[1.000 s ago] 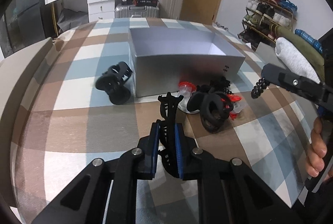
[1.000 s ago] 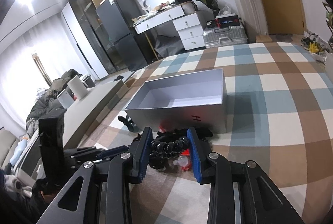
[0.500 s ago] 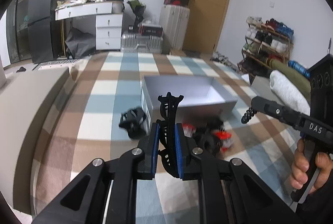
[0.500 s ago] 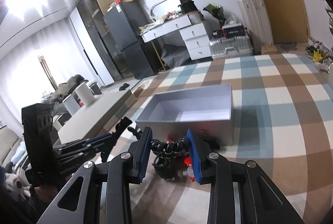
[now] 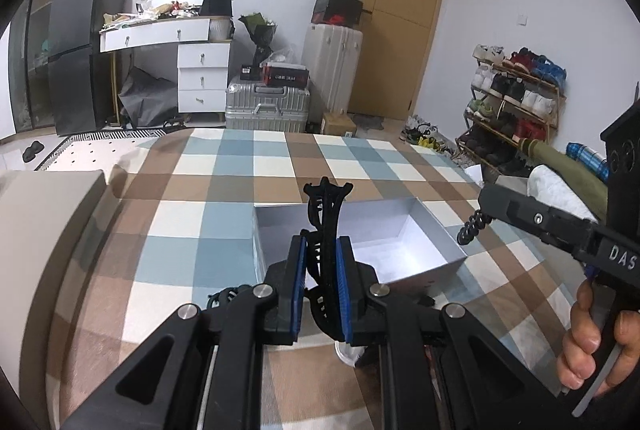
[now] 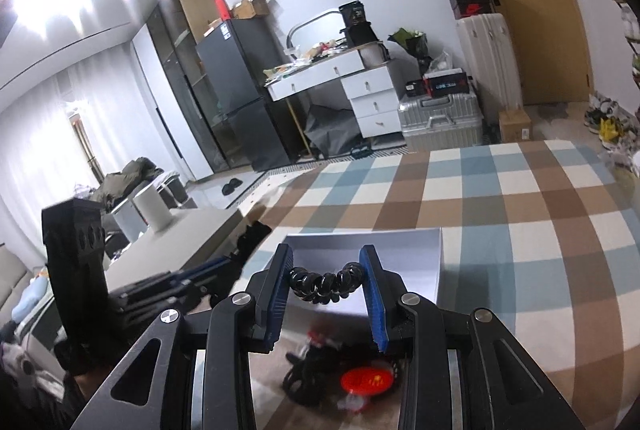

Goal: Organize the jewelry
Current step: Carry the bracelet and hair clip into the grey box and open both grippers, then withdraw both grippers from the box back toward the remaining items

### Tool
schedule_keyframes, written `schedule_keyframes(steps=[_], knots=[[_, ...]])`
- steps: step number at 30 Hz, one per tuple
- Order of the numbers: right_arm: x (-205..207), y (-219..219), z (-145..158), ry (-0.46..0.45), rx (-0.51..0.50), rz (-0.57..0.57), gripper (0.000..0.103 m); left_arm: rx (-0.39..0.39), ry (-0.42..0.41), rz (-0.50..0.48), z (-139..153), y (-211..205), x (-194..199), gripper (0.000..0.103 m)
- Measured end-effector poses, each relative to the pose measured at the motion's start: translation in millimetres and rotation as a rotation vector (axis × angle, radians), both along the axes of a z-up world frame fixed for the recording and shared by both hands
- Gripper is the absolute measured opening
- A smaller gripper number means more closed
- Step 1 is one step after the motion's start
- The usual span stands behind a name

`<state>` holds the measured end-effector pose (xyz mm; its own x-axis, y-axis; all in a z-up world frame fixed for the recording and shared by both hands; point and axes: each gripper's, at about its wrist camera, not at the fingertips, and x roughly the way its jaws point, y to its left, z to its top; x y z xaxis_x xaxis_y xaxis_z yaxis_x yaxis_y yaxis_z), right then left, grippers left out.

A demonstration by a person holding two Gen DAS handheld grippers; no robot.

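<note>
My left gripper (image 5: 322, 262) is shut on a black claw hair clip (image 5: 325, 214), which stands upright between the blue pads, above the near wall of the empty grey box (image 5: 400, 242). My right gripper (image 6: 327, 280) is shut on a black spiral hair tie (image 6: 326, 282) stretched between its pads, also over the grey box (image 6: 404, 262). In the left wrist view the right gripper (image 5: 476, 226) comes in from the right with the spiral hair tie (image 5: 472, 228) hanging at its tip. A blurred pile of black clips and a red-capped item (image 6: 364, 380) lies below the right gripper.
The box sits on a bed with a brown, blue and white checked cover (image 5: 224, 190). A beige headboard or ledge (image 5: 44, 230) runs along the left. A person's hand (image 5: 588, 346) grips the right tool's handle. Suitcases, a desk and a shoe rack stand beyond the bed.
Both grippers have risen and tilted up with their items still held. The pile of clips has dropped to the bottom of the views, and the box now lies under the fingertips.
</note>
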<state>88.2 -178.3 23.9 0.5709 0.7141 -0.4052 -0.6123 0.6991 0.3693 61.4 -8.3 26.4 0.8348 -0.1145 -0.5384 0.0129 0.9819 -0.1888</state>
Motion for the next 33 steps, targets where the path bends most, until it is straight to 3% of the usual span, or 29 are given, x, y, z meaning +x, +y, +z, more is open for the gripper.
schedule_keyframes(steps=[14,21,25,28,29,30,33], knots=[[27.7,19.2,-22.4,0.088,-0.03,-0.039,0.034,0.036,0.049,-0.012,-6.6,-11.9,10.8,0.01],[29.0,18.3,-26.2,0.114,-0.019,-0.056,0.053,0.028,0.065,-0.012,-5.5,-10.7,9.9,0.011],[25.6,9.9,-20.7,0.1,-0.011,-0.077,0.061,0.026,0.07,-0.024,-4.2,-11.3,8.4,0.017],[26.6,7.0,-17.5,0.097,-0.008,-0.091,0.063,0.054,0.081,-0.012,-1.5,-14.0,7.4,0.043],[26.8,6.2,-17.2,0.099,-0.011,-0.094,0.064,0.06,0.081,-0.007,-0.3,-13.8,5.6,0.056],[26.6,5.9,-17.2,0.1,-0.015,-0.092,0.072,0.062,0.08,-0.004,0.4,-12.9,3.6,0.068],[22.6,4.7,-18.1,0.095,-0.062,-0.098,0.087,0.054,0.067,0.007,3.7,-8.6,-5.5,0.084]])
